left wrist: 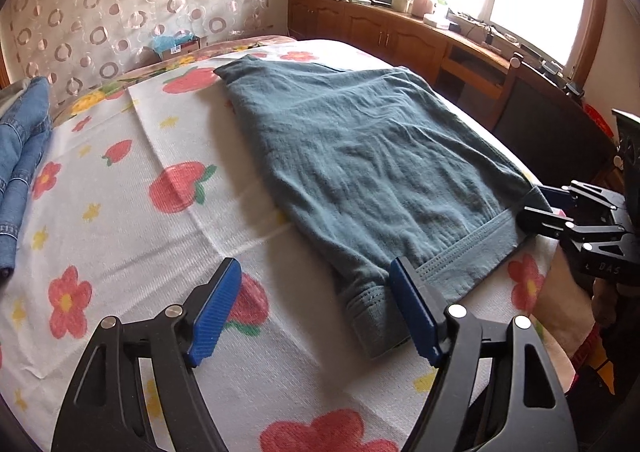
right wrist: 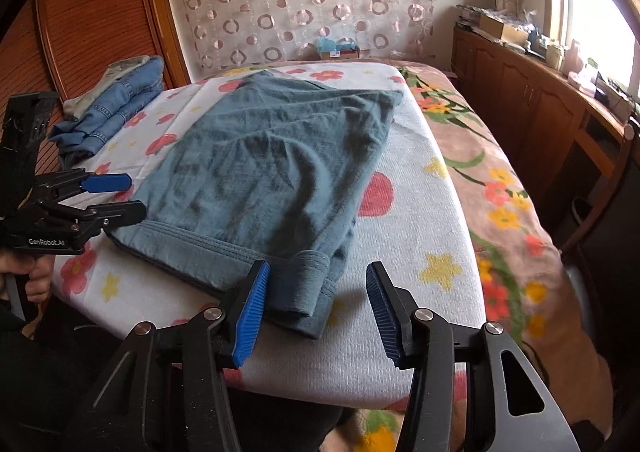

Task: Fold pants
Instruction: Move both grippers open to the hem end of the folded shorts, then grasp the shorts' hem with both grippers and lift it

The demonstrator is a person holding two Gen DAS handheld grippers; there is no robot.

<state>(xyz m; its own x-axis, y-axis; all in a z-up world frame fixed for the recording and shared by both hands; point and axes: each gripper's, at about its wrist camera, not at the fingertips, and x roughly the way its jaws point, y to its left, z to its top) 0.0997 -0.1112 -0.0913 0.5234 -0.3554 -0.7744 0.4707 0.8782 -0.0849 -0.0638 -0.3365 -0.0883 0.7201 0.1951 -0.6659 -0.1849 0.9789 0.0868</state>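
Note:
Teal pants (left wrist: 360,156) lie folded flat on a white flowered towel (left wrist: 132,188), waistband and cuffs toward me. My left gripper (left wrist: 316,312) is open; its right pad sits against the near left corner of the pants, holding nothing. In the right wrist view the pants (right wrist: 264,172) lie ahead, and my right gripper (right wrist: 318,308) is open over their near right corner, where the stacked cuffs lie. The left gripper shows there at the left edge (right wrist: 116,196), open beside the waistband. The right gripper shows in the left wrist view (left wrist: 540,204), open at the waistband end.
Folded blue jeans (right wrist: 116,100) lie at the far left of the bed. A flowered bedspread (right wrist: 500,188) runs along the right. A wooden cabinet (left wrist: 400,32) with clutter stands under the window. A dark chair (left wrist: 548,128) stands by the bed.

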